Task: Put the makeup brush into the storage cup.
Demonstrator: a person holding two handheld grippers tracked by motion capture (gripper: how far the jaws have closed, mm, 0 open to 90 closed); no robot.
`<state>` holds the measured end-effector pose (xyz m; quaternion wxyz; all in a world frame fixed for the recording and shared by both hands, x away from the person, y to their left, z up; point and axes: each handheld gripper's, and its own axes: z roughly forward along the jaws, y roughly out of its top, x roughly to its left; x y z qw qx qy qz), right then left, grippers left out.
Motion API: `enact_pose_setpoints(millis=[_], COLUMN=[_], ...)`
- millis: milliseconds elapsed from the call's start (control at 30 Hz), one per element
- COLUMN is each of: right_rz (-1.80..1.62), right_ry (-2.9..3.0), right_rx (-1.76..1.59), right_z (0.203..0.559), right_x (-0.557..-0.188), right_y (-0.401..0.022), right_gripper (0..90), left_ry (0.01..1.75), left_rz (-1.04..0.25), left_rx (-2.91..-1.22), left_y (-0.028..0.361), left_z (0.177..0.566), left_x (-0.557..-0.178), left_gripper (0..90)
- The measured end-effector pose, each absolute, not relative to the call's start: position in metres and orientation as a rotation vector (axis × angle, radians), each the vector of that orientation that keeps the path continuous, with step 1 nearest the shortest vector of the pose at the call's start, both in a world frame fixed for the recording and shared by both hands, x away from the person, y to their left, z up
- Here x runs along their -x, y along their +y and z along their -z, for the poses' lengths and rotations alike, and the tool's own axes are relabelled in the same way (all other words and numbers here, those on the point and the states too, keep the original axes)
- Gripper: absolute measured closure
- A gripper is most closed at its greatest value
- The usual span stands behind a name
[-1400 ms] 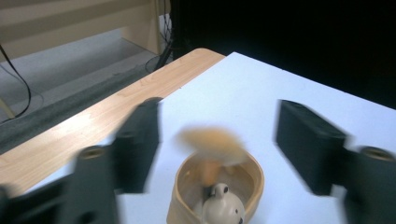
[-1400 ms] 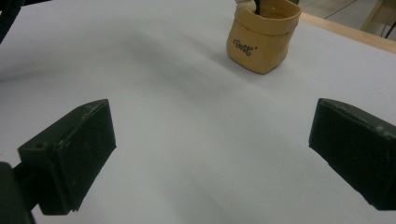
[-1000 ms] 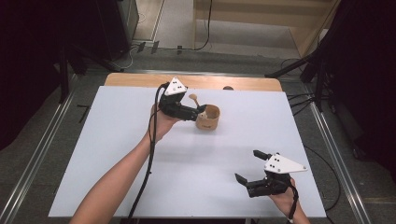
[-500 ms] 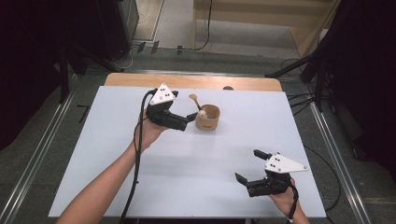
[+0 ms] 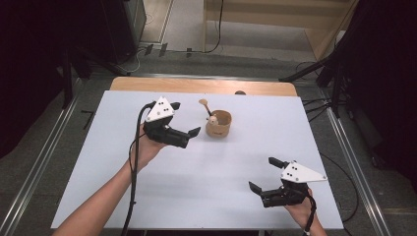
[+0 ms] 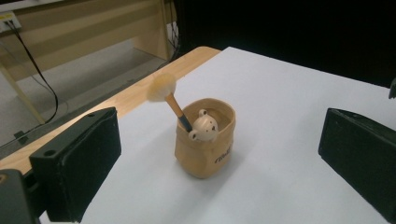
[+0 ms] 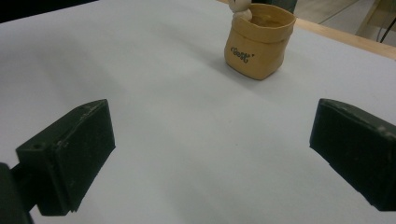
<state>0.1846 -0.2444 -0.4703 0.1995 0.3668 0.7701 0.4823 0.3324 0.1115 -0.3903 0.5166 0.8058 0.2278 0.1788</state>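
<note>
Cup: one tan, bag-shaped cup [image 5: 218,125] stands upright on the white table [image 5: 206,196], a little above the middle of the high view and right of centre; in the left gripper view it sits mid-frame [image 6: 205,140], in the right gripper view at the upper right [image 7: 258,39], with dark lettering on its wall.
Contents: one brush [image 6: 168,95] with a pale fluffy head leans out of the cup toward the upper left of the left gripper view; one small bear-headed piece [image 6: 203,128] rests against the near rim.
Left gripper: left gripper [image 5: 185,122] sits left of the cup in the high view, jaws wide apart, nothing between them, touching nothing; the cup lies just beyond its tips, framed in the gap in its own view.
Right gripper: right gripper [image 5: 262,174] is at the lower right of the high view, well apart from the cup, jaws spread wide and empty, held close over the table.
Hands: one hand [image 5: 147,147] holds the left gripper, one hand [image 5: 300,211] the right; both forearms enter from the bottom edge.
In the way: bare white tabletop lies between each gripper and the cup.
Surroundings: a wooden strip [image 5: 196,86] runs along the table's far edge; cables [image 5: 216,29] lie on the floor beyond.
Count: two grippers, one cup, one brush, one bear piece.
</note>
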Motion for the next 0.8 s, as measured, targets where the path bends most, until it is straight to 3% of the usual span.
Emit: enact_pose_setpoints(millis=[800], right_rz=[-1.352], right_ry=[2.096], right_rx=[-1.053], right_z=[0.463], right_x=[-0.178], right_y=[-0.254], right_gripper=[0.7], left_ry=[0.601], left_rz=[-0.534], left_rx=[-1.863], left_y=[0.168], left_z=[0.407], left_x=[-0.28], left_gripper=[0.0])
